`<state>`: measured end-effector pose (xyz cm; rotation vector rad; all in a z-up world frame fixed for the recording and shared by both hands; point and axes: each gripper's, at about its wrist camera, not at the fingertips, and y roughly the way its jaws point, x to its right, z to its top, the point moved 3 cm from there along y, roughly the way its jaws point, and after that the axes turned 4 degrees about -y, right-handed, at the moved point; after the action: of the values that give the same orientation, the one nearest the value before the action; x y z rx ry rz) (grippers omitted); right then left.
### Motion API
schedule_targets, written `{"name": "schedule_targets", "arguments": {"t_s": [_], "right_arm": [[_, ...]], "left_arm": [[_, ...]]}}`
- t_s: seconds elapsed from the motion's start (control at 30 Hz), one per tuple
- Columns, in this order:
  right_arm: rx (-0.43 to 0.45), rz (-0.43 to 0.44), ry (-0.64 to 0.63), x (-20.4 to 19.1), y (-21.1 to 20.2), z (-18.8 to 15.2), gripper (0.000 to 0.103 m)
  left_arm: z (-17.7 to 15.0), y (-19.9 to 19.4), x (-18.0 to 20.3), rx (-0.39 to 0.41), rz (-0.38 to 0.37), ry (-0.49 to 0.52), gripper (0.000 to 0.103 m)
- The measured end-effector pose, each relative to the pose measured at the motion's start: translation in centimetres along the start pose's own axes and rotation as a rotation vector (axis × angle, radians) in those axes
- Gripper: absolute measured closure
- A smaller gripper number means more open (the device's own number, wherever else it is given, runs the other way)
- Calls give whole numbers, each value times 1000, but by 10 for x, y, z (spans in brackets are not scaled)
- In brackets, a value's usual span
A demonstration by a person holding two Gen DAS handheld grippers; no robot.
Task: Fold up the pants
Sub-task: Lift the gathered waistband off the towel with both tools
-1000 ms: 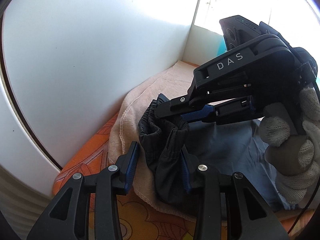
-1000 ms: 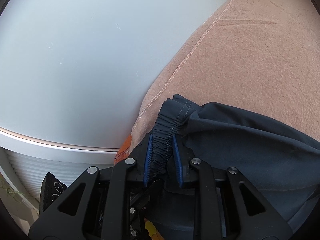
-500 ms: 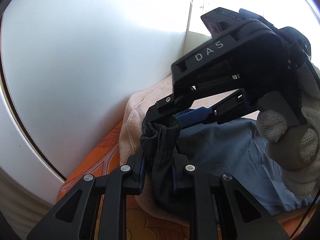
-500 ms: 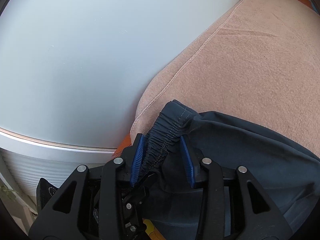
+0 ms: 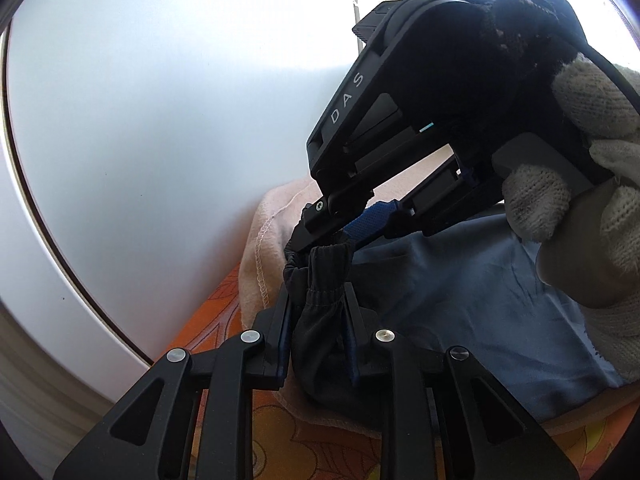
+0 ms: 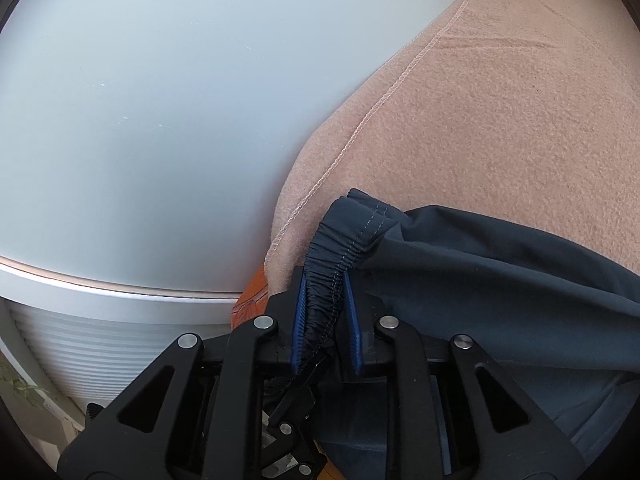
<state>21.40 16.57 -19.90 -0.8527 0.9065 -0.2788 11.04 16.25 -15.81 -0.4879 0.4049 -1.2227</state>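
Right gripper (image 6: 325,320) re-closed on pants (image 6: 500,280) waistband since half-second ago; left gripper (image 5: 318,336) stays clamped there; "DAS" on right gripper body

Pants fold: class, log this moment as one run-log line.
left gripper: shut on pants | right gripper: shut on waistband | surface: pink towel | stage: both ends gripped

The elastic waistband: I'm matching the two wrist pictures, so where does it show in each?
Left wrist: the waistband sits low centre, bunched between the left gripper and the right gripper.
Right wrist: the waistband is just below centre, pinched in the right gripper.
Shared landmark: the blanket's stitched edge.
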Motion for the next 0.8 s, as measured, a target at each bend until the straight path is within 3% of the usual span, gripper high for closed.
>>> {"name": "schedule_targets", "arguments": {"t_s": [0.07,0.1,0.2,0.43,0.63,0.7,0.8], "right_arm": [[9,4,-6,0,-3,-2,90],[12,5,-8,2,-7,-6,91],[26,-1,-18,5,-13,-11,92],[25,12,-10,2,-17,6,93],[38,-3,8,6,-25,13,93],[39,3,8,7,-28,14,93],[44,4,11,10,-35,15,93]], "left_arm": [[0,-2,2,2,7,-1,81],[-1,2,21,3,11,1,77],[-3,1,26,0,22,0,69],[0,15,1,-1,4,-27,65],[13,30,-8,-10,-59,-93,67],[13,16,-11,8,-53,-56,80],[16,16,0,17,-59,2,84]]}}
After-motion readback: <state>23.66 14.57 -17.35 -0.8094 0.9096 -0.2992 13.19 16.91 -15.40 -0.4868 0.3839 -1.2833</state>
